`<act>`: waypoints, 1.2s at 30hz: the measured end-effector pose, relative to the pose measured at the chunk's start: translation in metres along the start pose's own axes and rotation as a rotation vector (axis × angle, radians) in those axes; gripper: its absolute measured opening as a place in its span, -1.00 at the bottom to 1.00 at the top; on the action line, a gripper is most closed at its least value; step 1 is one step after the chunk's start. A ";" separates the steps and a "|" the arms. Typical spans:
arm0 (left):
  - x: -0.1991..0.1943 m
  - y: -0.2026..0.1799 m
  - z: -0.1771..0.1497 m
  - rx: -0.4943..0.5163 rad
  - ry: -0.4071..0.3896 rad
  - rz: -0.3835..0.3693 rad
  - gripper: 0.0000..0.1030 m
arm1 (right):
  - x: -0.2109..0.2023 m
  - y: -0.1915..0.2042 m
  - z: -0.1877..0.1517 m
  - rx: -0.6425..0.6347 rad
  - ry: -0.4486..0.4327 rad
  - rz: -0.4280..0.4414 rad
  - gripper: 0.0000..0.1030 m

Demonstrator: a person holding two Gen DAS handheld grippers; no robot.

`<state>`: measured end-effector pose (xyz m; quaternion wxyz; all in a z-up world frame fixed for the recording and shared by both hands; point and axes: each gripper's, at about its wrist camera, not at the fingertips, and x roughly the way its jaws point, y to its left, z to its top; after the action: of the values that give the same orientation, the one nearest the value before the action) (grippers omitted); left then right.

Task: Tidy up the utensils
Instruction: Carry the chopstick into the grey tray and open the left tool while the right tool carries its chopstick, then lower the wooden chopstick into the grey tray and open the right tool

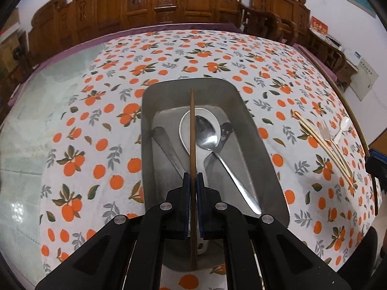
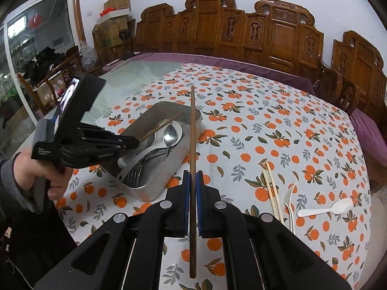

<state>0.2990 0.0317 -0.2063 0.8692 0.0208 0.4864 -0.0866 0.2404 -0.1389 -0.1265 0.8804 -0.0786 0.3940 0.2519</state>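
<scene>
Tongs, left (image 1: 193, 181) | clamped on dark brown wooden chopstick (image 1: 192, 130) above rectangular steel tray (image 1: 251, 120) | right tongs (image 2: 192, 181) grip its twin (image 2: 192, 130) over bench | advice: lower flat into tray beside metal spoon (image 1: 208, 136), then release.

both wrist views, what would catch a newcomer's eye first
Each gripper, left and right, is shut on a brown chopstick. The left one hangs over the metal tray of spoons. Pale chopsticks and plastic cutlery lie on the orange-print cloth.
</scene>
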 end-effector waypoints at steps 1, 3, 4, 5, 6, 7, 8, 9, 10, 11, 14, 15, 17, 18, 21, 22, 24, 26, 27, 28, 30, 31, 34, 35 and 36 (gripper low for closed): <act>-0.002 -0.001 0.000 0.010 -0.008 0.004 -0.91 | 0.000 0.001 0.001 -0.003 0.001 -0.002 -0.88; -0.008 0.000 0.001 0.016 -0.023 0.005 -0.91 | -0.001 0.004 0.004 -0.006 0.002 -0.009 -0.88; -0.012 0.001 0.001 0.015 -0.030 0.000 -0.91 | -0.001 0.005 0.004 -0.006 0.002 -0.010 -0.88; -0.015 0.002 0.002 0.015 -0.036 -0.002 -0.91 | -0.001 0.006 0.005 -0.003 0.003 -0.011 -0.88; -0.021 0.004 0.003 0.015 -0.045 -0.001 -0.91 | -0.001 0.007 0.006 -0.001 0.003 -0.011 -0.88; -0.025 0.005 0.004 0.014 -0.050 0.000 -0.91 | -0.001 0.009 0.007 0.002 0.003 -0.011 -0.88; -0.029 0.007 0.004 0.013 -0.057 0.001 -0.91 | -0.001 0.011 0.008 0.005 0.003 -0.012 -0.88; -0.036 0.010 0.004 0.011 -0.068 0.004 -0.91 | -0.002 0.013 0.009 0.007 0.003 -0.011 -0.88; -0.042 0.013 0.003 0.007 -0.075 0.004 -0.91 | -0.002 0.015 0.010 0.008 0.002 -0.010 -0.88; -0.047 0.015 0.002 0.005 -0.081 0.004 -0.91 | -0.001 0.017 0.011 0.008 0.002 -0.010 -0.88; -0.067 0.025 -0.003 0.002 -0.110 0.009 -0.91 | 0.002 0.024 0.015 0.007 0.003 -0.009 -0.88; -0.071 0.027 -0.004 0.002 -0.116 0.010 -0.91 | 0.003 0.027 0.017 0.004 0.003 -0.012 -0.88; -0.083 0.032 -0.007 0.002 -0.134 0.012 -0.91 | 0.004 0.032 0.020 0.001 0.003 -0.014 -0.88; -0.090 0.035 -0.009 0.002 -0.144 0.012 -0.91 | 0.005 0.035 0.022 0.000 0.002 -0.013 -0.88; -0.106 0.042 -0.014 -0.002 -0.168 0.011 -0.91 | 0.005 0.040 0.026 0.002 -0.002 -0.014 -0.88; -0.111 0.044 -0.015 -0.006 -0.175 0.010 -0.91 | 0.006 0.041 0.028 0.006 -0.003 -0.011 -0.88; -0.118 0.047 -0.017 -0.015 -0.186 0.007 -0.91 | 0.007 0.042 0.030 0.015 -0.002 -0.007 -0.88; -0.123 0.049 -0.020 -0.022 -0.197 0.002 -0.91 | 0.009 0.043 0.032 0.021 -0.001 -0.003 -0.88; -0.125 0.050 -0.021 -0.024 -0.203 -0.002 -0.91 | 0.010 0.042 0.033 0.027 -0.001 0.001 -0.88; -0.127 0.050 -0.021 -0.025 -0.207 -0.004 -0.91 | 0.013 0.041 0.034 0.034 -0.001 0.004 -0.88; -0.128 0.052 -0.023 -0.028 -0.214 -0.006 -0.91 | 0.018 0.040 0.036 0.045 0.003 0.007 -0.88; -0.129 0.052 -0.023 -0.030 -0.215 -0.010 -0.91 | 0.022 0.040 0.038 0.053 0.006 0.010 -0.88; -0.129 0.052 -0.025 -0.025 -0.215 -0.016 -0.88 | 0.035 0.039 0.042 0.066 0.015 0.022 -0.88; -0.129 0.052 -0.026 -0.018 -0.214 -0.013 -0.86 | 0.040 0.039 0.044 0.071 0.019 0.025 -0.88; -0.129 0.051 -0.026 -0.010 -0.215 -0.006 -0.74 | 0.046 0.039 0.045 0.081 0.023 0.032 -0.88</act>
<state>0.2196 0.1023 -0.1129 0.9161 0.0055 0.3911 -0.0883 0.2762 -0.0727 -0.1272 0.8741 -0.0397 0.4151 0.2490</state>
